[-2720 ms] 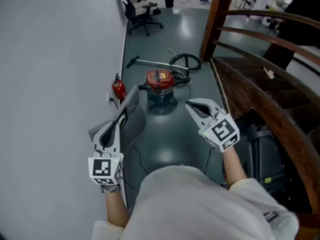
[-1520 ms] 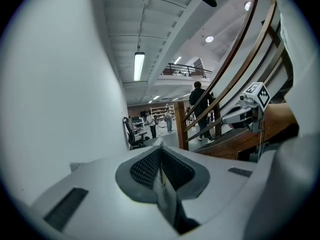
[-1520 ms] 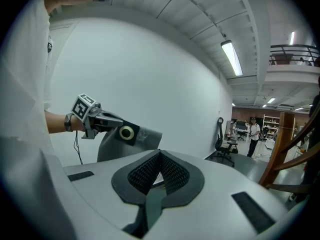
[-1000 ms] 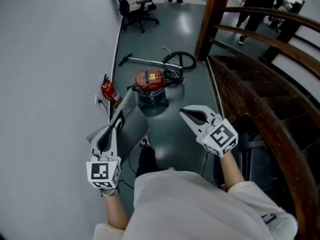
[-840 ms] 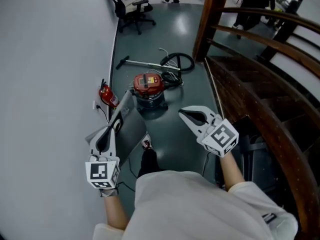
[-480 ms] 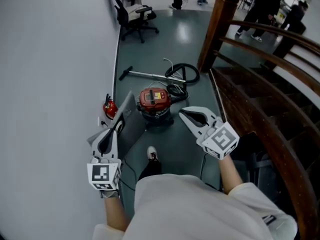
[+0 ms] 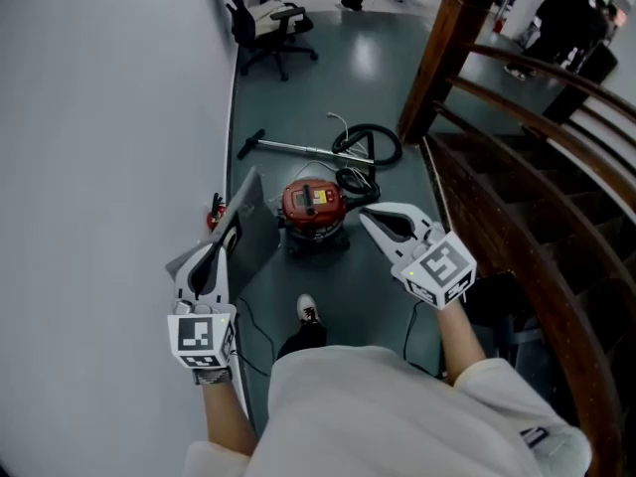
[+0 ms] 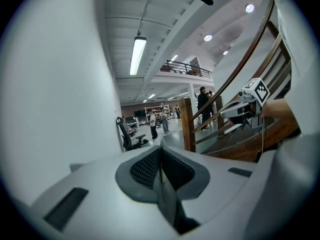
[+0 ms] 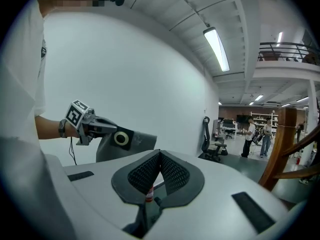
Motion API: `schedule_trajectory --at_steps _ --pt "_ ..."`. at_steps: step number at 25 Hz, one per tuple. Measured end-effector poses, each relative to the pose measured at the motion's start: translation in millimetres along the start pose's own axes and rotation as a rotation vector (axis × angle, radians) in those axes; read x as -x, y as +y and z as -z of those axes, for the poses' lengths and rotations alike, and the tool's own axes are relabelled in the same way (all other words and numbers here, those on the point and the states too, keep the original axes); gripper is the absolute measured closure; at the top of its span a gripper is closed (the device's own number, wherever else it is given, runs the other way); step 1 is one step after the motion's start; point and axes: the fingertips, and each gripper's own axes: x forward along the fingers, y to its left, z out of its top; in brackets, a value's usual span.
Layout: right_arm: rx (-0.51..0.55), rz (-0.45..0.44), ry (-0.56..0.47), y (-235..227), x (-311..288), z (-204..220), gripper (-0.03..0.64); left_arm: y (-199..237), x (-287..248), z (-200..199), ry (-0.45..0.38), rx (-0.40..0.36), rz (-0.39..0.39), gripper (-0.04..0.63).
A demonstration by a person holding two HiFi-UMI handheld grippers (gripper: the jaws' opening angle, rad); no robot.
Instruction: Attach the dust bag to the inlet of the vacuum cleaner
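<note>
1. L gripper (image 7: 228,240): jaws pinched on dust bag (image 7: 255,229), thin edge betw pads. Bag is in the air by floor's (image 7: 348,281) wall-side edge.
2. R gripper (image 7: 370,217): jaws together, nothing held.
3. Vacuum cleaner (image 7: 314,207) stands mid-floor ahead, apart from both grippers.
4. Risks: one-edge pinch, so bag may swing, slip, or meet inlet skewed. R is closed, so it can't steady the bag w/o opening. Hose (image 7: 370,145) beyond vac could snag.
5. Hidden: inlet not discernible. Bag's collar (image 9: 120,138) w/ round hole shows only in right gripper view. Bag partly covers fire extinguisher (image 7: 215,213).
</note>
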Motion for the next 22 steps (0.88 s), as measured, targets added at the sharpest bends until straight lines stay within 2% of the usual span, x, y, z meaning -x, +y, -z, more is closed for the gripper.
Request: schedule_trajectory --at_steps 5,9,15,22 --pt "-0.008 -0.018 0.03 -1.2 -16.2 5.8 0.589 11.7 -7.1 5.5 0.028 0.015 -0.009 0.575" --pt "-0.058 -0.065 0.03 6.1 -31.0 5.4 0.589 26.0 -9.3 18.5 0.046 0.032 -0.018 0.575" --pt "-0.055 -0.031 0.0 -3.3 -57.4 -0.8 0.589 51.5 -23.4 44.1 0.053 0.038 -0.018 0.575" --pt "-0.12 -0.041 0.011 -16.1 -92.1 14.4 0.589 84.7 -51.8 63.3 0.06 0.042 -0.021 0.575"
